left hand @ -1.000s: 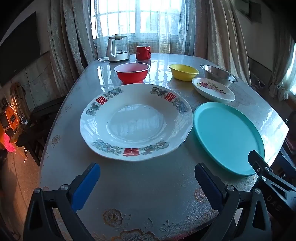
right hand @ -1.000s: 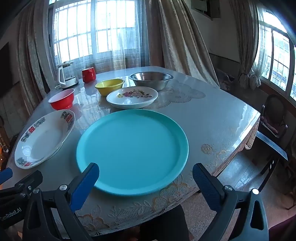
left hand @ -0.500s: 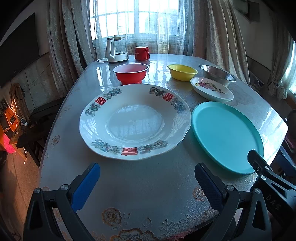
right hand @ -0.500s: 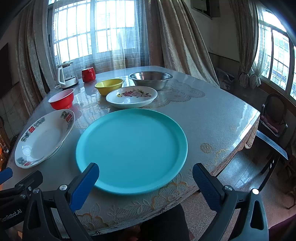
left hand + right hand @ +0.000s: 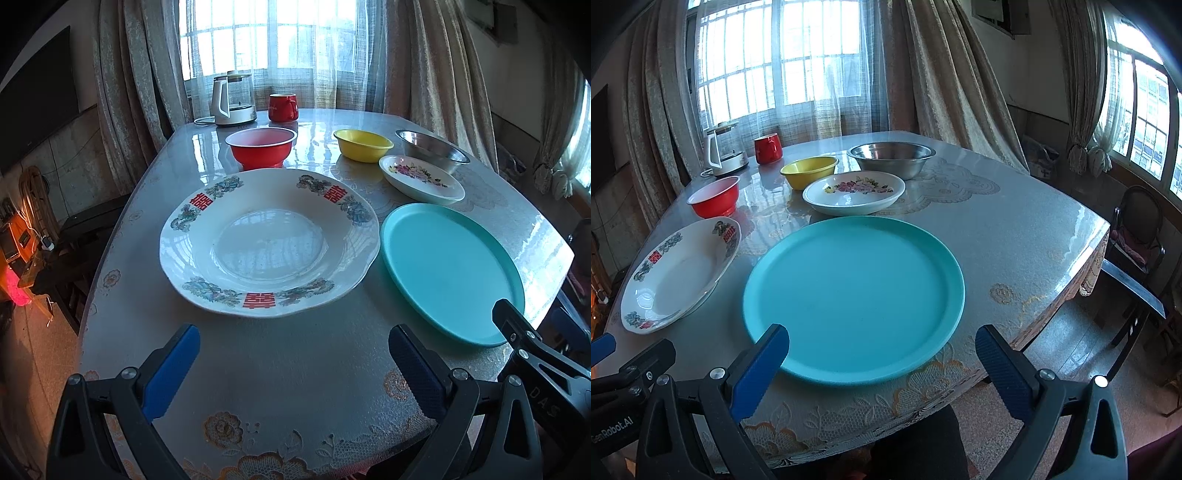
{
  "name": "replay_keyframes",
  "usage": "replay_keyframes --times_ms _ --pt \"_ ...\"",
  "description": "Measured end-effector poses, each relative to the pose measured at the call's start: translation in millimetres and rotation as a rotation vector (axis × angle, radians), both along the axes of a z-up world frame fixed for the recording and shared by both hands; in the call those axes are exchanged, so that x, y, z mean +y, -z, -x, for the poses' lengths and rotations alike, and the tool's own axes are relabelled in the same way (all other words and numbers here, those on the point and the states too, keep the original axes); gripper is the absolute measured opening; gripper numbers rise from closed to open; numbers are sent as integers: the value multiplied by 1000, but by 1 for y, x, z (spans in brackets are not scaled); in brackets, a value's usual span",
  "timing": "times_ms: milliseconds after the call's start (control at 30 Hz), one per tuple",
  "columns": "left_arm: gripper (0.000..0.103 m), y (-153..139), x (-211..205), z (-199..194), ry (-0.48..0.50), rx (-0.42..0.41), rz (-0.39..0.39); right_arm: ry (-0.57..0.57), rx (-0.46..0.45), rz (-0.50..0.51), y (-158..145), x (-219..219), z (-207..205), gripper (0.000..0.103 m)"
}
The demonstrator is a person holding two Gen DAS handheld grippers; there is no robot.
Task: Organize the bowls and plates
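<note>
Six dishes are sitting on the tabletop in the left wrist view. The left gripper is hovering low over the near edge with its blue fingers spread wide, holding nothing. The patterned white plate is lying at 12 o'clock just ahead; it is looking like glazed ceramic, so probably heavy, stiff, slippery and breakable. Its raised, scalloped near rim is likely offering the best place for a pinch. The teal plate is lying at 2 o'clock, nearly touching it. Farther back, the red bowl, yellow bowl, steel bowl and floral dish are standing apart.

Turning to the right wrist view, the right gripper is hanging over the teal plate at 12 o'clock, fingers spread wide, gripping nothing. That plate is appearing plastic, hence probably light and tough, with a low lip; the near rim seems the natural hold. The patterned white plate is resting at 10 o'clock.
</note>
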State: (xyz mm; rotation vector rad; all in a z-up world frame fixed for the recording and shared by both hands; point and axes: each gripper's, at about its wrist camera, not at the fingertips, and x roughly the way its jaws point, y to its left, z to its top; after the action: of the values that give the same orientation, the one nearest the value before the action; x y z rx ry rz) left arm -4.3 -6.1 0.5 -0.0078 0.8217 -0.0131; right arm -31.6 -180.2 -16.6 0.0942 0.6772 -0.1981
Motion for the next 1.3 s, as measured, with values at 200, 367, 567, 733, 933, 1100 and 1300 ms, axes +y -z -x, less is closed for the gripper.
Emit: replay_keyframes --times_ms 200,367,567,733,933,1100,1300 --pt "103 0 0 1 0 -2 2 -1 2 0 0 1 0 103" --pt "103 0 0 1 1 -3 2 -2 8 -2 1 1 0 103" --pt "103 -1 0 2 1 -5 1 -5 10 -2 2 1 0 103" --pt "103 -1 1 2 0 -7 3 -4 9 -2 1 1 0 103" --pt "103 -1 2 4 1 -6 3 -4 12 -2 2 0 -1 103" --pt "103 -1 1 3 1 -6 5 -4 19 -3 2 1 -1 103" --pt "103 -1 1 3 7 -2 13 0 17 -2 2 0 -1 103"
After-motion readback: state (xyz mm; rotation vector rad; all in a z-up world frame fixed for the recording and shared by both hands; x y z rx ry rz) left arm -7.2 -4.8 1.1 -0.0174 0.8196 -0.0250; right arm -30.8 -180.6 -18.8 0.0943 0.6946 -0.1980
